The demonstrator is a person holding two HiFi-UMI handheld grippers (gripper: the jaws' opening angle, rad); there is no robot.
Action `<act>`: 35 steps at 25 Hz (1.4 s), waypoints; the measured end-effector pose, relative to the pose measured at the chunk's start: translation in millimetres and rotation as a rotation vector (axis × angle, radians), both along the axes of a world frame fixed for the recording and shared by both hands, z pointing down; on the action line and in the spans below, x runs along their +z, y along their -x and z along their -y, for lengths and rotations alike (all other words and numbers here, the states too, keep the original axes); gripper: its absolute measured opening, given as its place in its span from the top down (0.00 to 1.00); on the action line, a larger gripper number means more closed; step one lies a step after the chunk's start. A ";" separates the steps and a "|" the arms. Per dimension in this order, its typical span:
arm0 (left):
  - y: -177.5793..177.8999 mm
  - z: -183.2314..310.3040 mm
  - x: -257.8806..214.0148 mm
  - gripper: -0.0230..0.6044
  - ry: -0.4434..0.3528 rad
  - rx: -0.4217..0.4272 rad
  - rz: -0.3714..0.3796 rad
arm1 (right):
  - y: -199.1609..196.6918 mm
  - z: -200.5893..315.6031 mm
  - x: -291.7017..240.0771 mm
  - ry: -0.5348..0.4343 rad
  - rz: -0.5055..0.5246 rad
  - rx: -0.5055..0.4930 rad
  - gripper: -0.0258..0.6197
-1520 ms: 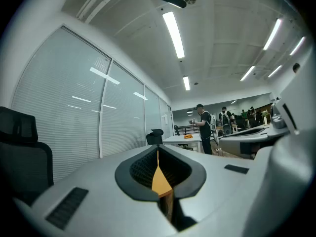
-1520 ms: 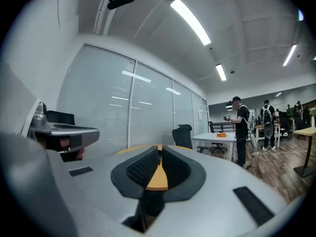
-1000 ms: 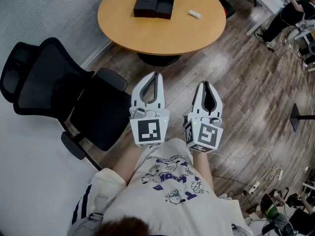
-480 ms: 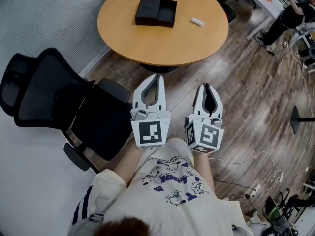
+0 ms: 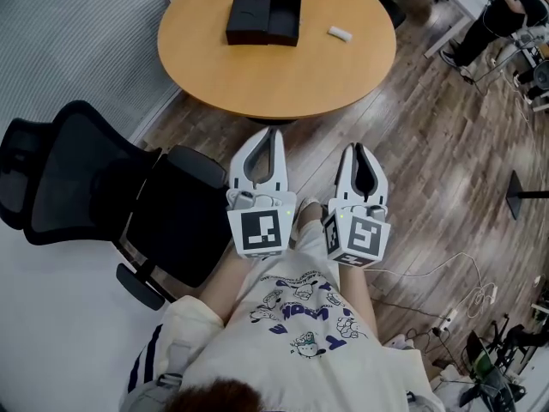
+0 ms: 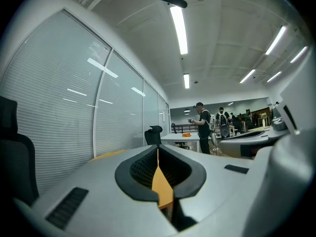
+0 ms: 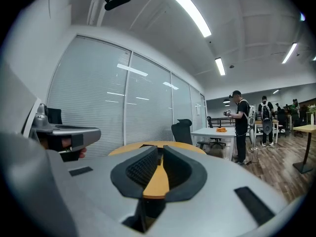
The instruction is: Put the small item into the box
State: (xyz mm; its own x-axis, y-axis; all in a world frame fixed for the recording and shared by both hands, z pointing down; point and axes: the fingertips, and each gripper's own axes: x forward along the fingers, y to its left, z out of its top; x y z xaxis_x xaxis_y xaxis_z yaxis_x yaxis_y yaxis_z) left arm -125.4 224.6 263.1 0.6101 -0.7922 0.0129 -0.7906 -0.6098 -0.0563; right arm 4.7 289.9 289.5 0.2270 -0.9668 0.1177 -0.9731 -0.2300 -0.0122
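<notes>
An open black box (image 5: 263, 17) lies on the round wooden table (image 5: 274, 67), toward its far left. A small white item (image 5: 340, 33) rests on the tabletop to the right of the box. My left gripper (image 5: 273, 131) and right gripper (image 5: 358, 148) hang side by side above the wooden floor, short of the table's near edge, both pointing at it. Each is shut with nothing between its jaws. In the right gripper view the table edge (image 7: 157, 174) shows through the jaw gap, and the left gripper's body (image 7: 64, 132) sits at the left.
A black office chair (image 5: 111, 204) stands left of me, close to the table. Glass partition walls (image 6: 74, 117) run along the left. People (image 7: 242, 125) stand by white desks (image 7: 217, 132) further back. Cables (image 5: 467, 294) and a stand base (image 5: 523, 197) lie on the floor at the right.
The head view has shifted a little, so the table and box sit slightly further left and up. Both grippers keep their pose and stay shut.
</notes>
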 end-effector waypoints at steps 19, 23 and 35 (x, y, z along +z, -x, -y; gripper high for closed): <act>-67.2 94.2 6.6 0.94 0.025 -0.059 0.025 | -74.3 104.8 8.1 0.020 0.024 -0.049 0.89; -87.9 117.5 6.6 0.94 0.030 -0.077 0.030 | -97.4 131.4 8.7 0.022 0.030 -0.063 0.89; -141.4 196.7 -3.2 0.94 0.030 -0.165 0.041 | -159.7 222.5 3.3 0.035 0.023 -0.149 0.89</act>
